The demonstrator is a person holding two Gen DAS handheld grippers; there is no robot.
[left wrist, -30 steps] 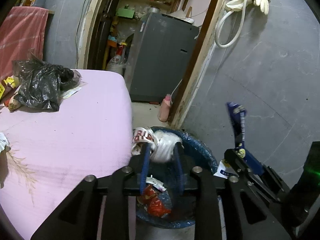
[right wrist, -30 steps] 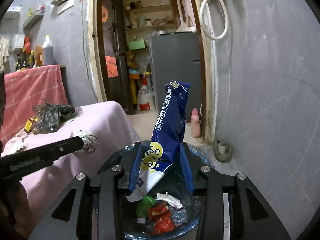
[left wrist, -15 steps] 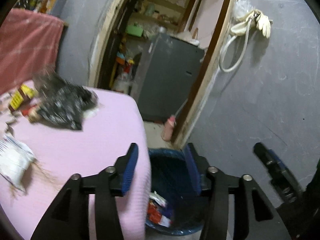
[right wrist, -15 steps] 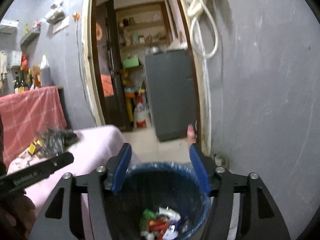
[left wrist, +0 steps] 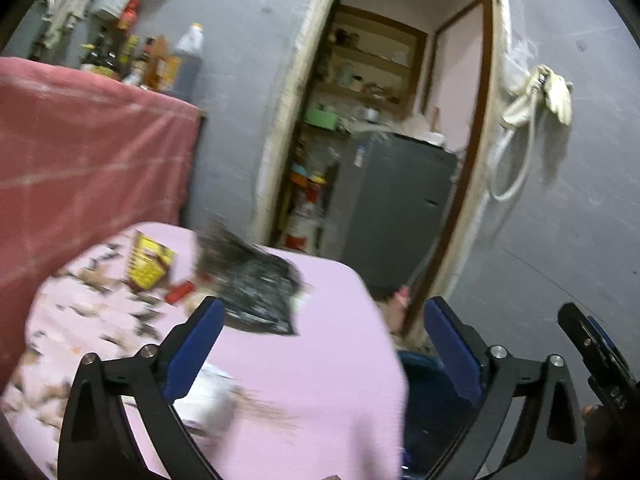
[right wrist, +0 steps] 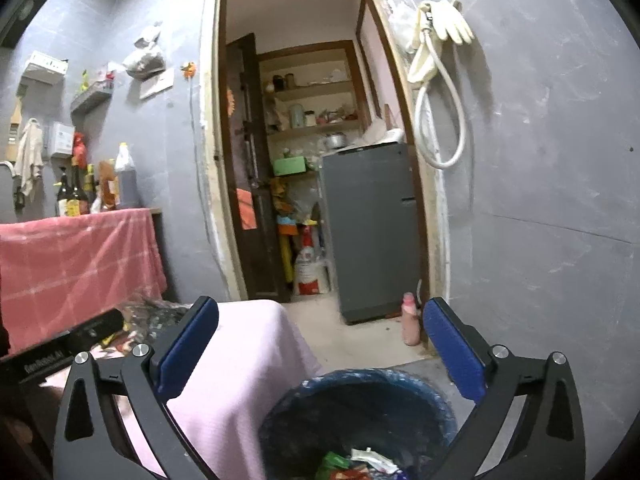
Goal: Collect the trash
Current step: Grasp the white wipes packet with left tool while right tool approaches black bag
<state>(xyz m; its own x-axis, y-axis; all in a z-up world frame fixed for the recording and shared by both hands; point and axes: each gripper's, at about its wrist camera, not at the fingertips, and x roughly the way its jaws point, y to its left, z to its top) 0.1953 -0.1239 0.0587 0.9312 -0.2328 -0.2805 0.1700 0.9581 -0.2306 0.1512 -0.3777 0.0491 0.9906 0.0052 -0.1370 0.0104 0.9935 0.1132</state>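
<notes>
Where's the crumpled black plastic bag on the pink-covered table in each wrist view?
Left wrist: crumpled black plastic bag sits centre-left, just above the left fingertip.
Right wrist: bag at lower left, partly hidden behind the left fingertip.
Shared landmark: grey fridge in the doorway.

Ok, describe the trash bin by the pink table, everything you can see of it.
The trash bin is round, dark, lined with a crinkled blue plastic bag folded over its rim. It stands upright on the floor, open-topped, right beside the pink-covered table, whose cloth hangs against its left side. Colourful wrappers lie at the bottom. Nothing grips it.
</notes>
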